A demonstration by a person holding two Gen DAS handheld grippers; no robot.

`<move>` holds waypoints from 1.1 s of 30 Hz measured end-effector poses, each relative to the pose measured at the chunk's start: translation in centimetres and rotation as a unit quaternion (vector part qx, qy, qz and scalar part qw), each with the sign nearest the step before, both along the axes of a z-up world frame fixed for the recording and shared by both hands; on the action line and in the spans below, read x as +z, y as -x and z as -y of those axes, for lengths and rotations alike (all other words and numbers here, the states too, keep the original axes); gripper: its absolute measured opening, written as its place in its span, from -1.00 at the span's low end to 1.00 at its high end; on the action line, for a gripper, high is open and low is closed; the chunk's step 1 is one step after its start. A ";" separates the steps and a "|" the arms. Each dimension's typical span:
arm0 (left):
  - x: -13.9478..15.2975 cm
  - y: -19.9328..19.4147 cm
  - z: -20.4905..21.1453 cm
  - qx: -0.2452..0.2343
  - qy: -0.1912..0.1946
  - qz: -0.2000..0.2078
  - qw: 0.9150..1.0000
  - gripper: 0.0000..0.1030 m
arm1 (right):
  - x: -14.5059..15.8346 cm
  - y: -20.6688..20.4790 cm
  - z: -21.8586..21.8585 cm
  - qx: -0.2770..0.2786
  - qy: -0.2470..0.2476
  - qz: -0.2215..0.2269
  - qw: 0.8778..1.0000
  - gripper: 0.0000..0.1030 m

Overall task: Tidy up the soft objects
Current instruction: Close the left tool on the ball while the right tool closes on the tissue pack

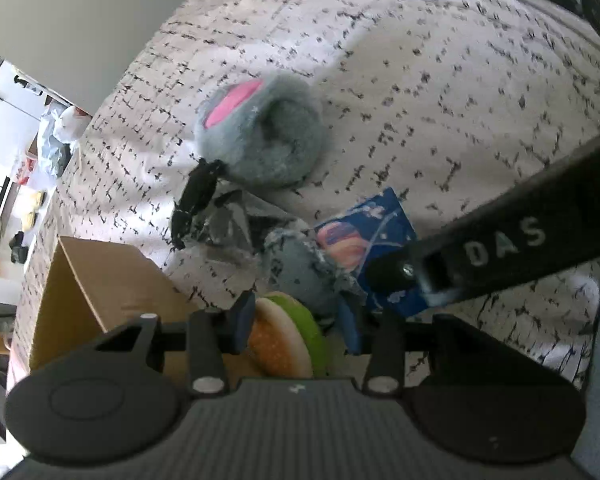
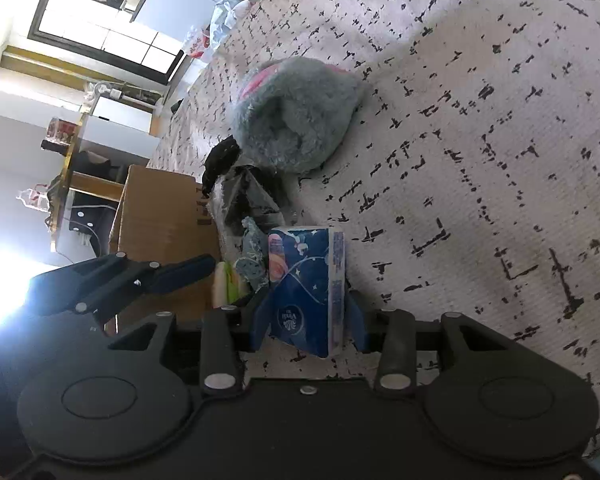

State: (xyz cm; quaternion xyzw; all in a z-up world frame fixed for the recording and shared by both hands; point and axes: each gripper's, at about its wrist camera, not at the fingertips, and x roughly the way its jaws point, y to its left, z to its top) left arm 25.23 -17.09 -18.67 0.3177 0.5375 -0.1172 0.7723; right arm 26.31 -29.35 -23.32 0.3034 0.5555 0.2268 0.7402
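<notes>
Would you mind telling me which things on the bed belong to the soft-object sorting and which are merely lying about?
Part of the job:
- blue tissue pack, between the right gripper's fingers
- burger plush, between the left gripper's fingers
- grey fluffy slipper
- grey fabric piece
- cardboard box

Lying about:
- patterned bedspread
- clear plastic wrapper
- black item, too unclear to name

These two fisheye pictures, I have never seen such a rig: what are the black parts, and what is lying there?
Each picture comes from a camera on a hand-held two-finger gripper. In the left wrist view, the left gripper has a plush burger between its fingers, beside a cardboard box. In the right wrist view, the right gripper is closed on a blue tissue pack. On the patterned bedspread lie a grey fluffy slipper and crumpled dark wrapping.
</notes>
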 end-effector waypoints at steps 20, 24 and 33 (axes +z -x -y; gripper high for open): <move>0.4 0.4 -1.5 0.017 0.047 0.006 0.999 -0.75 | 2.7 1.9 1.6 -0.047 0.042 0.044 0.997 -0.55; 1.2 0.9 -1.6 0.019 0.061 0.011 0.998 -0.75 | 3.5 2.4 1.5 -0.055 0.061 0.054 0.995 -0.55; 4.4 1.8 -3.7 0.062 0.128 0.035 0.989 -0.75 | 5.9 3.0 0.9 -0.062 0.094 0.088 0.990 -0.55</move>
